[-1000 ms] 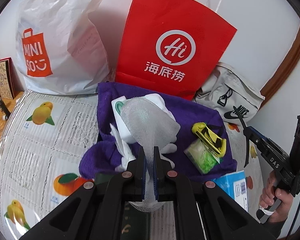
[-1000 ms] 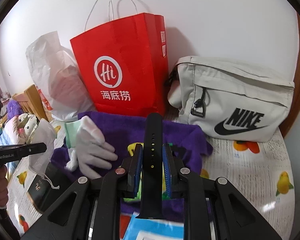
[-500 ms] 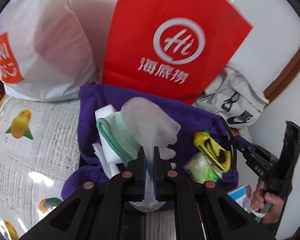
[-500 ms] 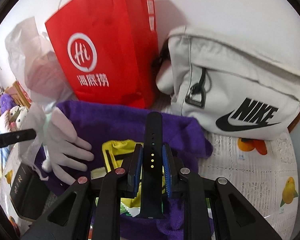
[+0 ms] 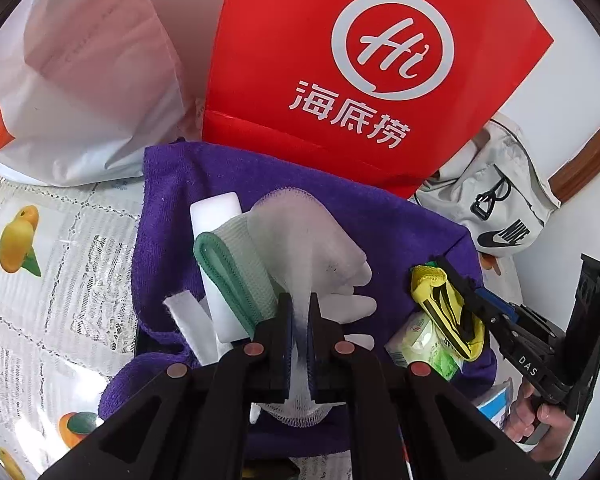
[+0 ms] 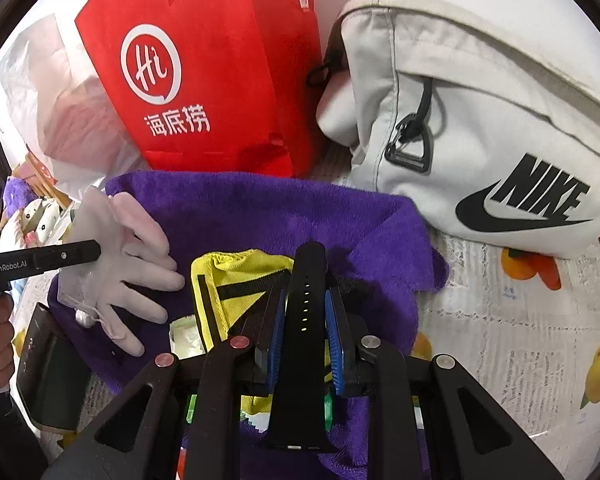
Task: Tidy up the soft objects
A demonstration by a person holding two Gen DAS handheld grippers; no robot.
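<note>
My left gripper [image 5: 299, 304] is shut on a white mesh pouch [image 5: 300, 236] and holds it low over a purple towel [image 5: 220, 176]. White gloves [image 5: 354, 304] with a green cuff [image 5: 228, 276] and a white foam block [image 5: 214, 212] lie under it. My right gripper [image 6: 306, 300] is shut on a black watch strap [image 6: 306, 320] just above a yellow pouch [image 6: 220, 280] on the purple towel [image 6: 260, 208]. A white glove [image 6: 136, 264] lies to its left. The right gripper also shows in the left wrist view [image 5: 460, 288], over the yellow pouch [image 5: 440, 304].
A red paper bag [image 5: 360, 60] and a white plastic bag [image 5: 80, 80] stand behind the towel against the wall. A grey Nike bag [image 6: 480, 128] lies at the right. A green packet [image 5: 424, 344] and a dark box [image 6: 48, 368] sit at the towel's near side.
Both grippers have moved forward and lower toward the purple towel. The strap now hangs right over the yellow pouch; the mesh pouch is over the gloves.
</note>
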